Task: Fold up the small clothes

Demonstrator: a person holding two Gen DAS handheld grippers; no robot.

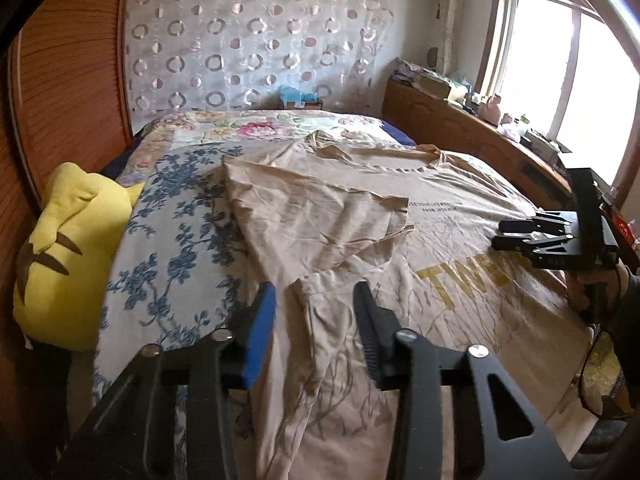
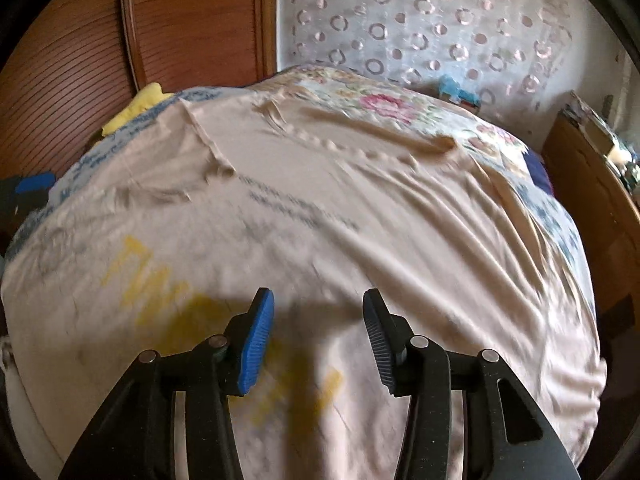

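In the left wrist view, a beige cotton T-shirt with yellow lettering and a grey branch print is seen spread across a floral blue-and-white bedspread, its long axis running from the near edge of the bed towards the far collar. The left sleeve side is already turned in, and a folded flap lies over the left half of the shirt. The left gripper is held partly open over the near end of that flap; a ridge of cloth lies between its jaws, but no pinch on it can be made out. The right gripper is seen at the right of the shirt, just above the cloth, jaws a little apart and empty. A yellow plush cushion sits well apart at the left.

In the right wrist view, which is blurred, the right gripper is shown partly open with nothing between its jaws, over the yellow lettering of the shirt. The unfolded right side lies to the right and far of it, so this hand is judged the nearer for the matching fold.
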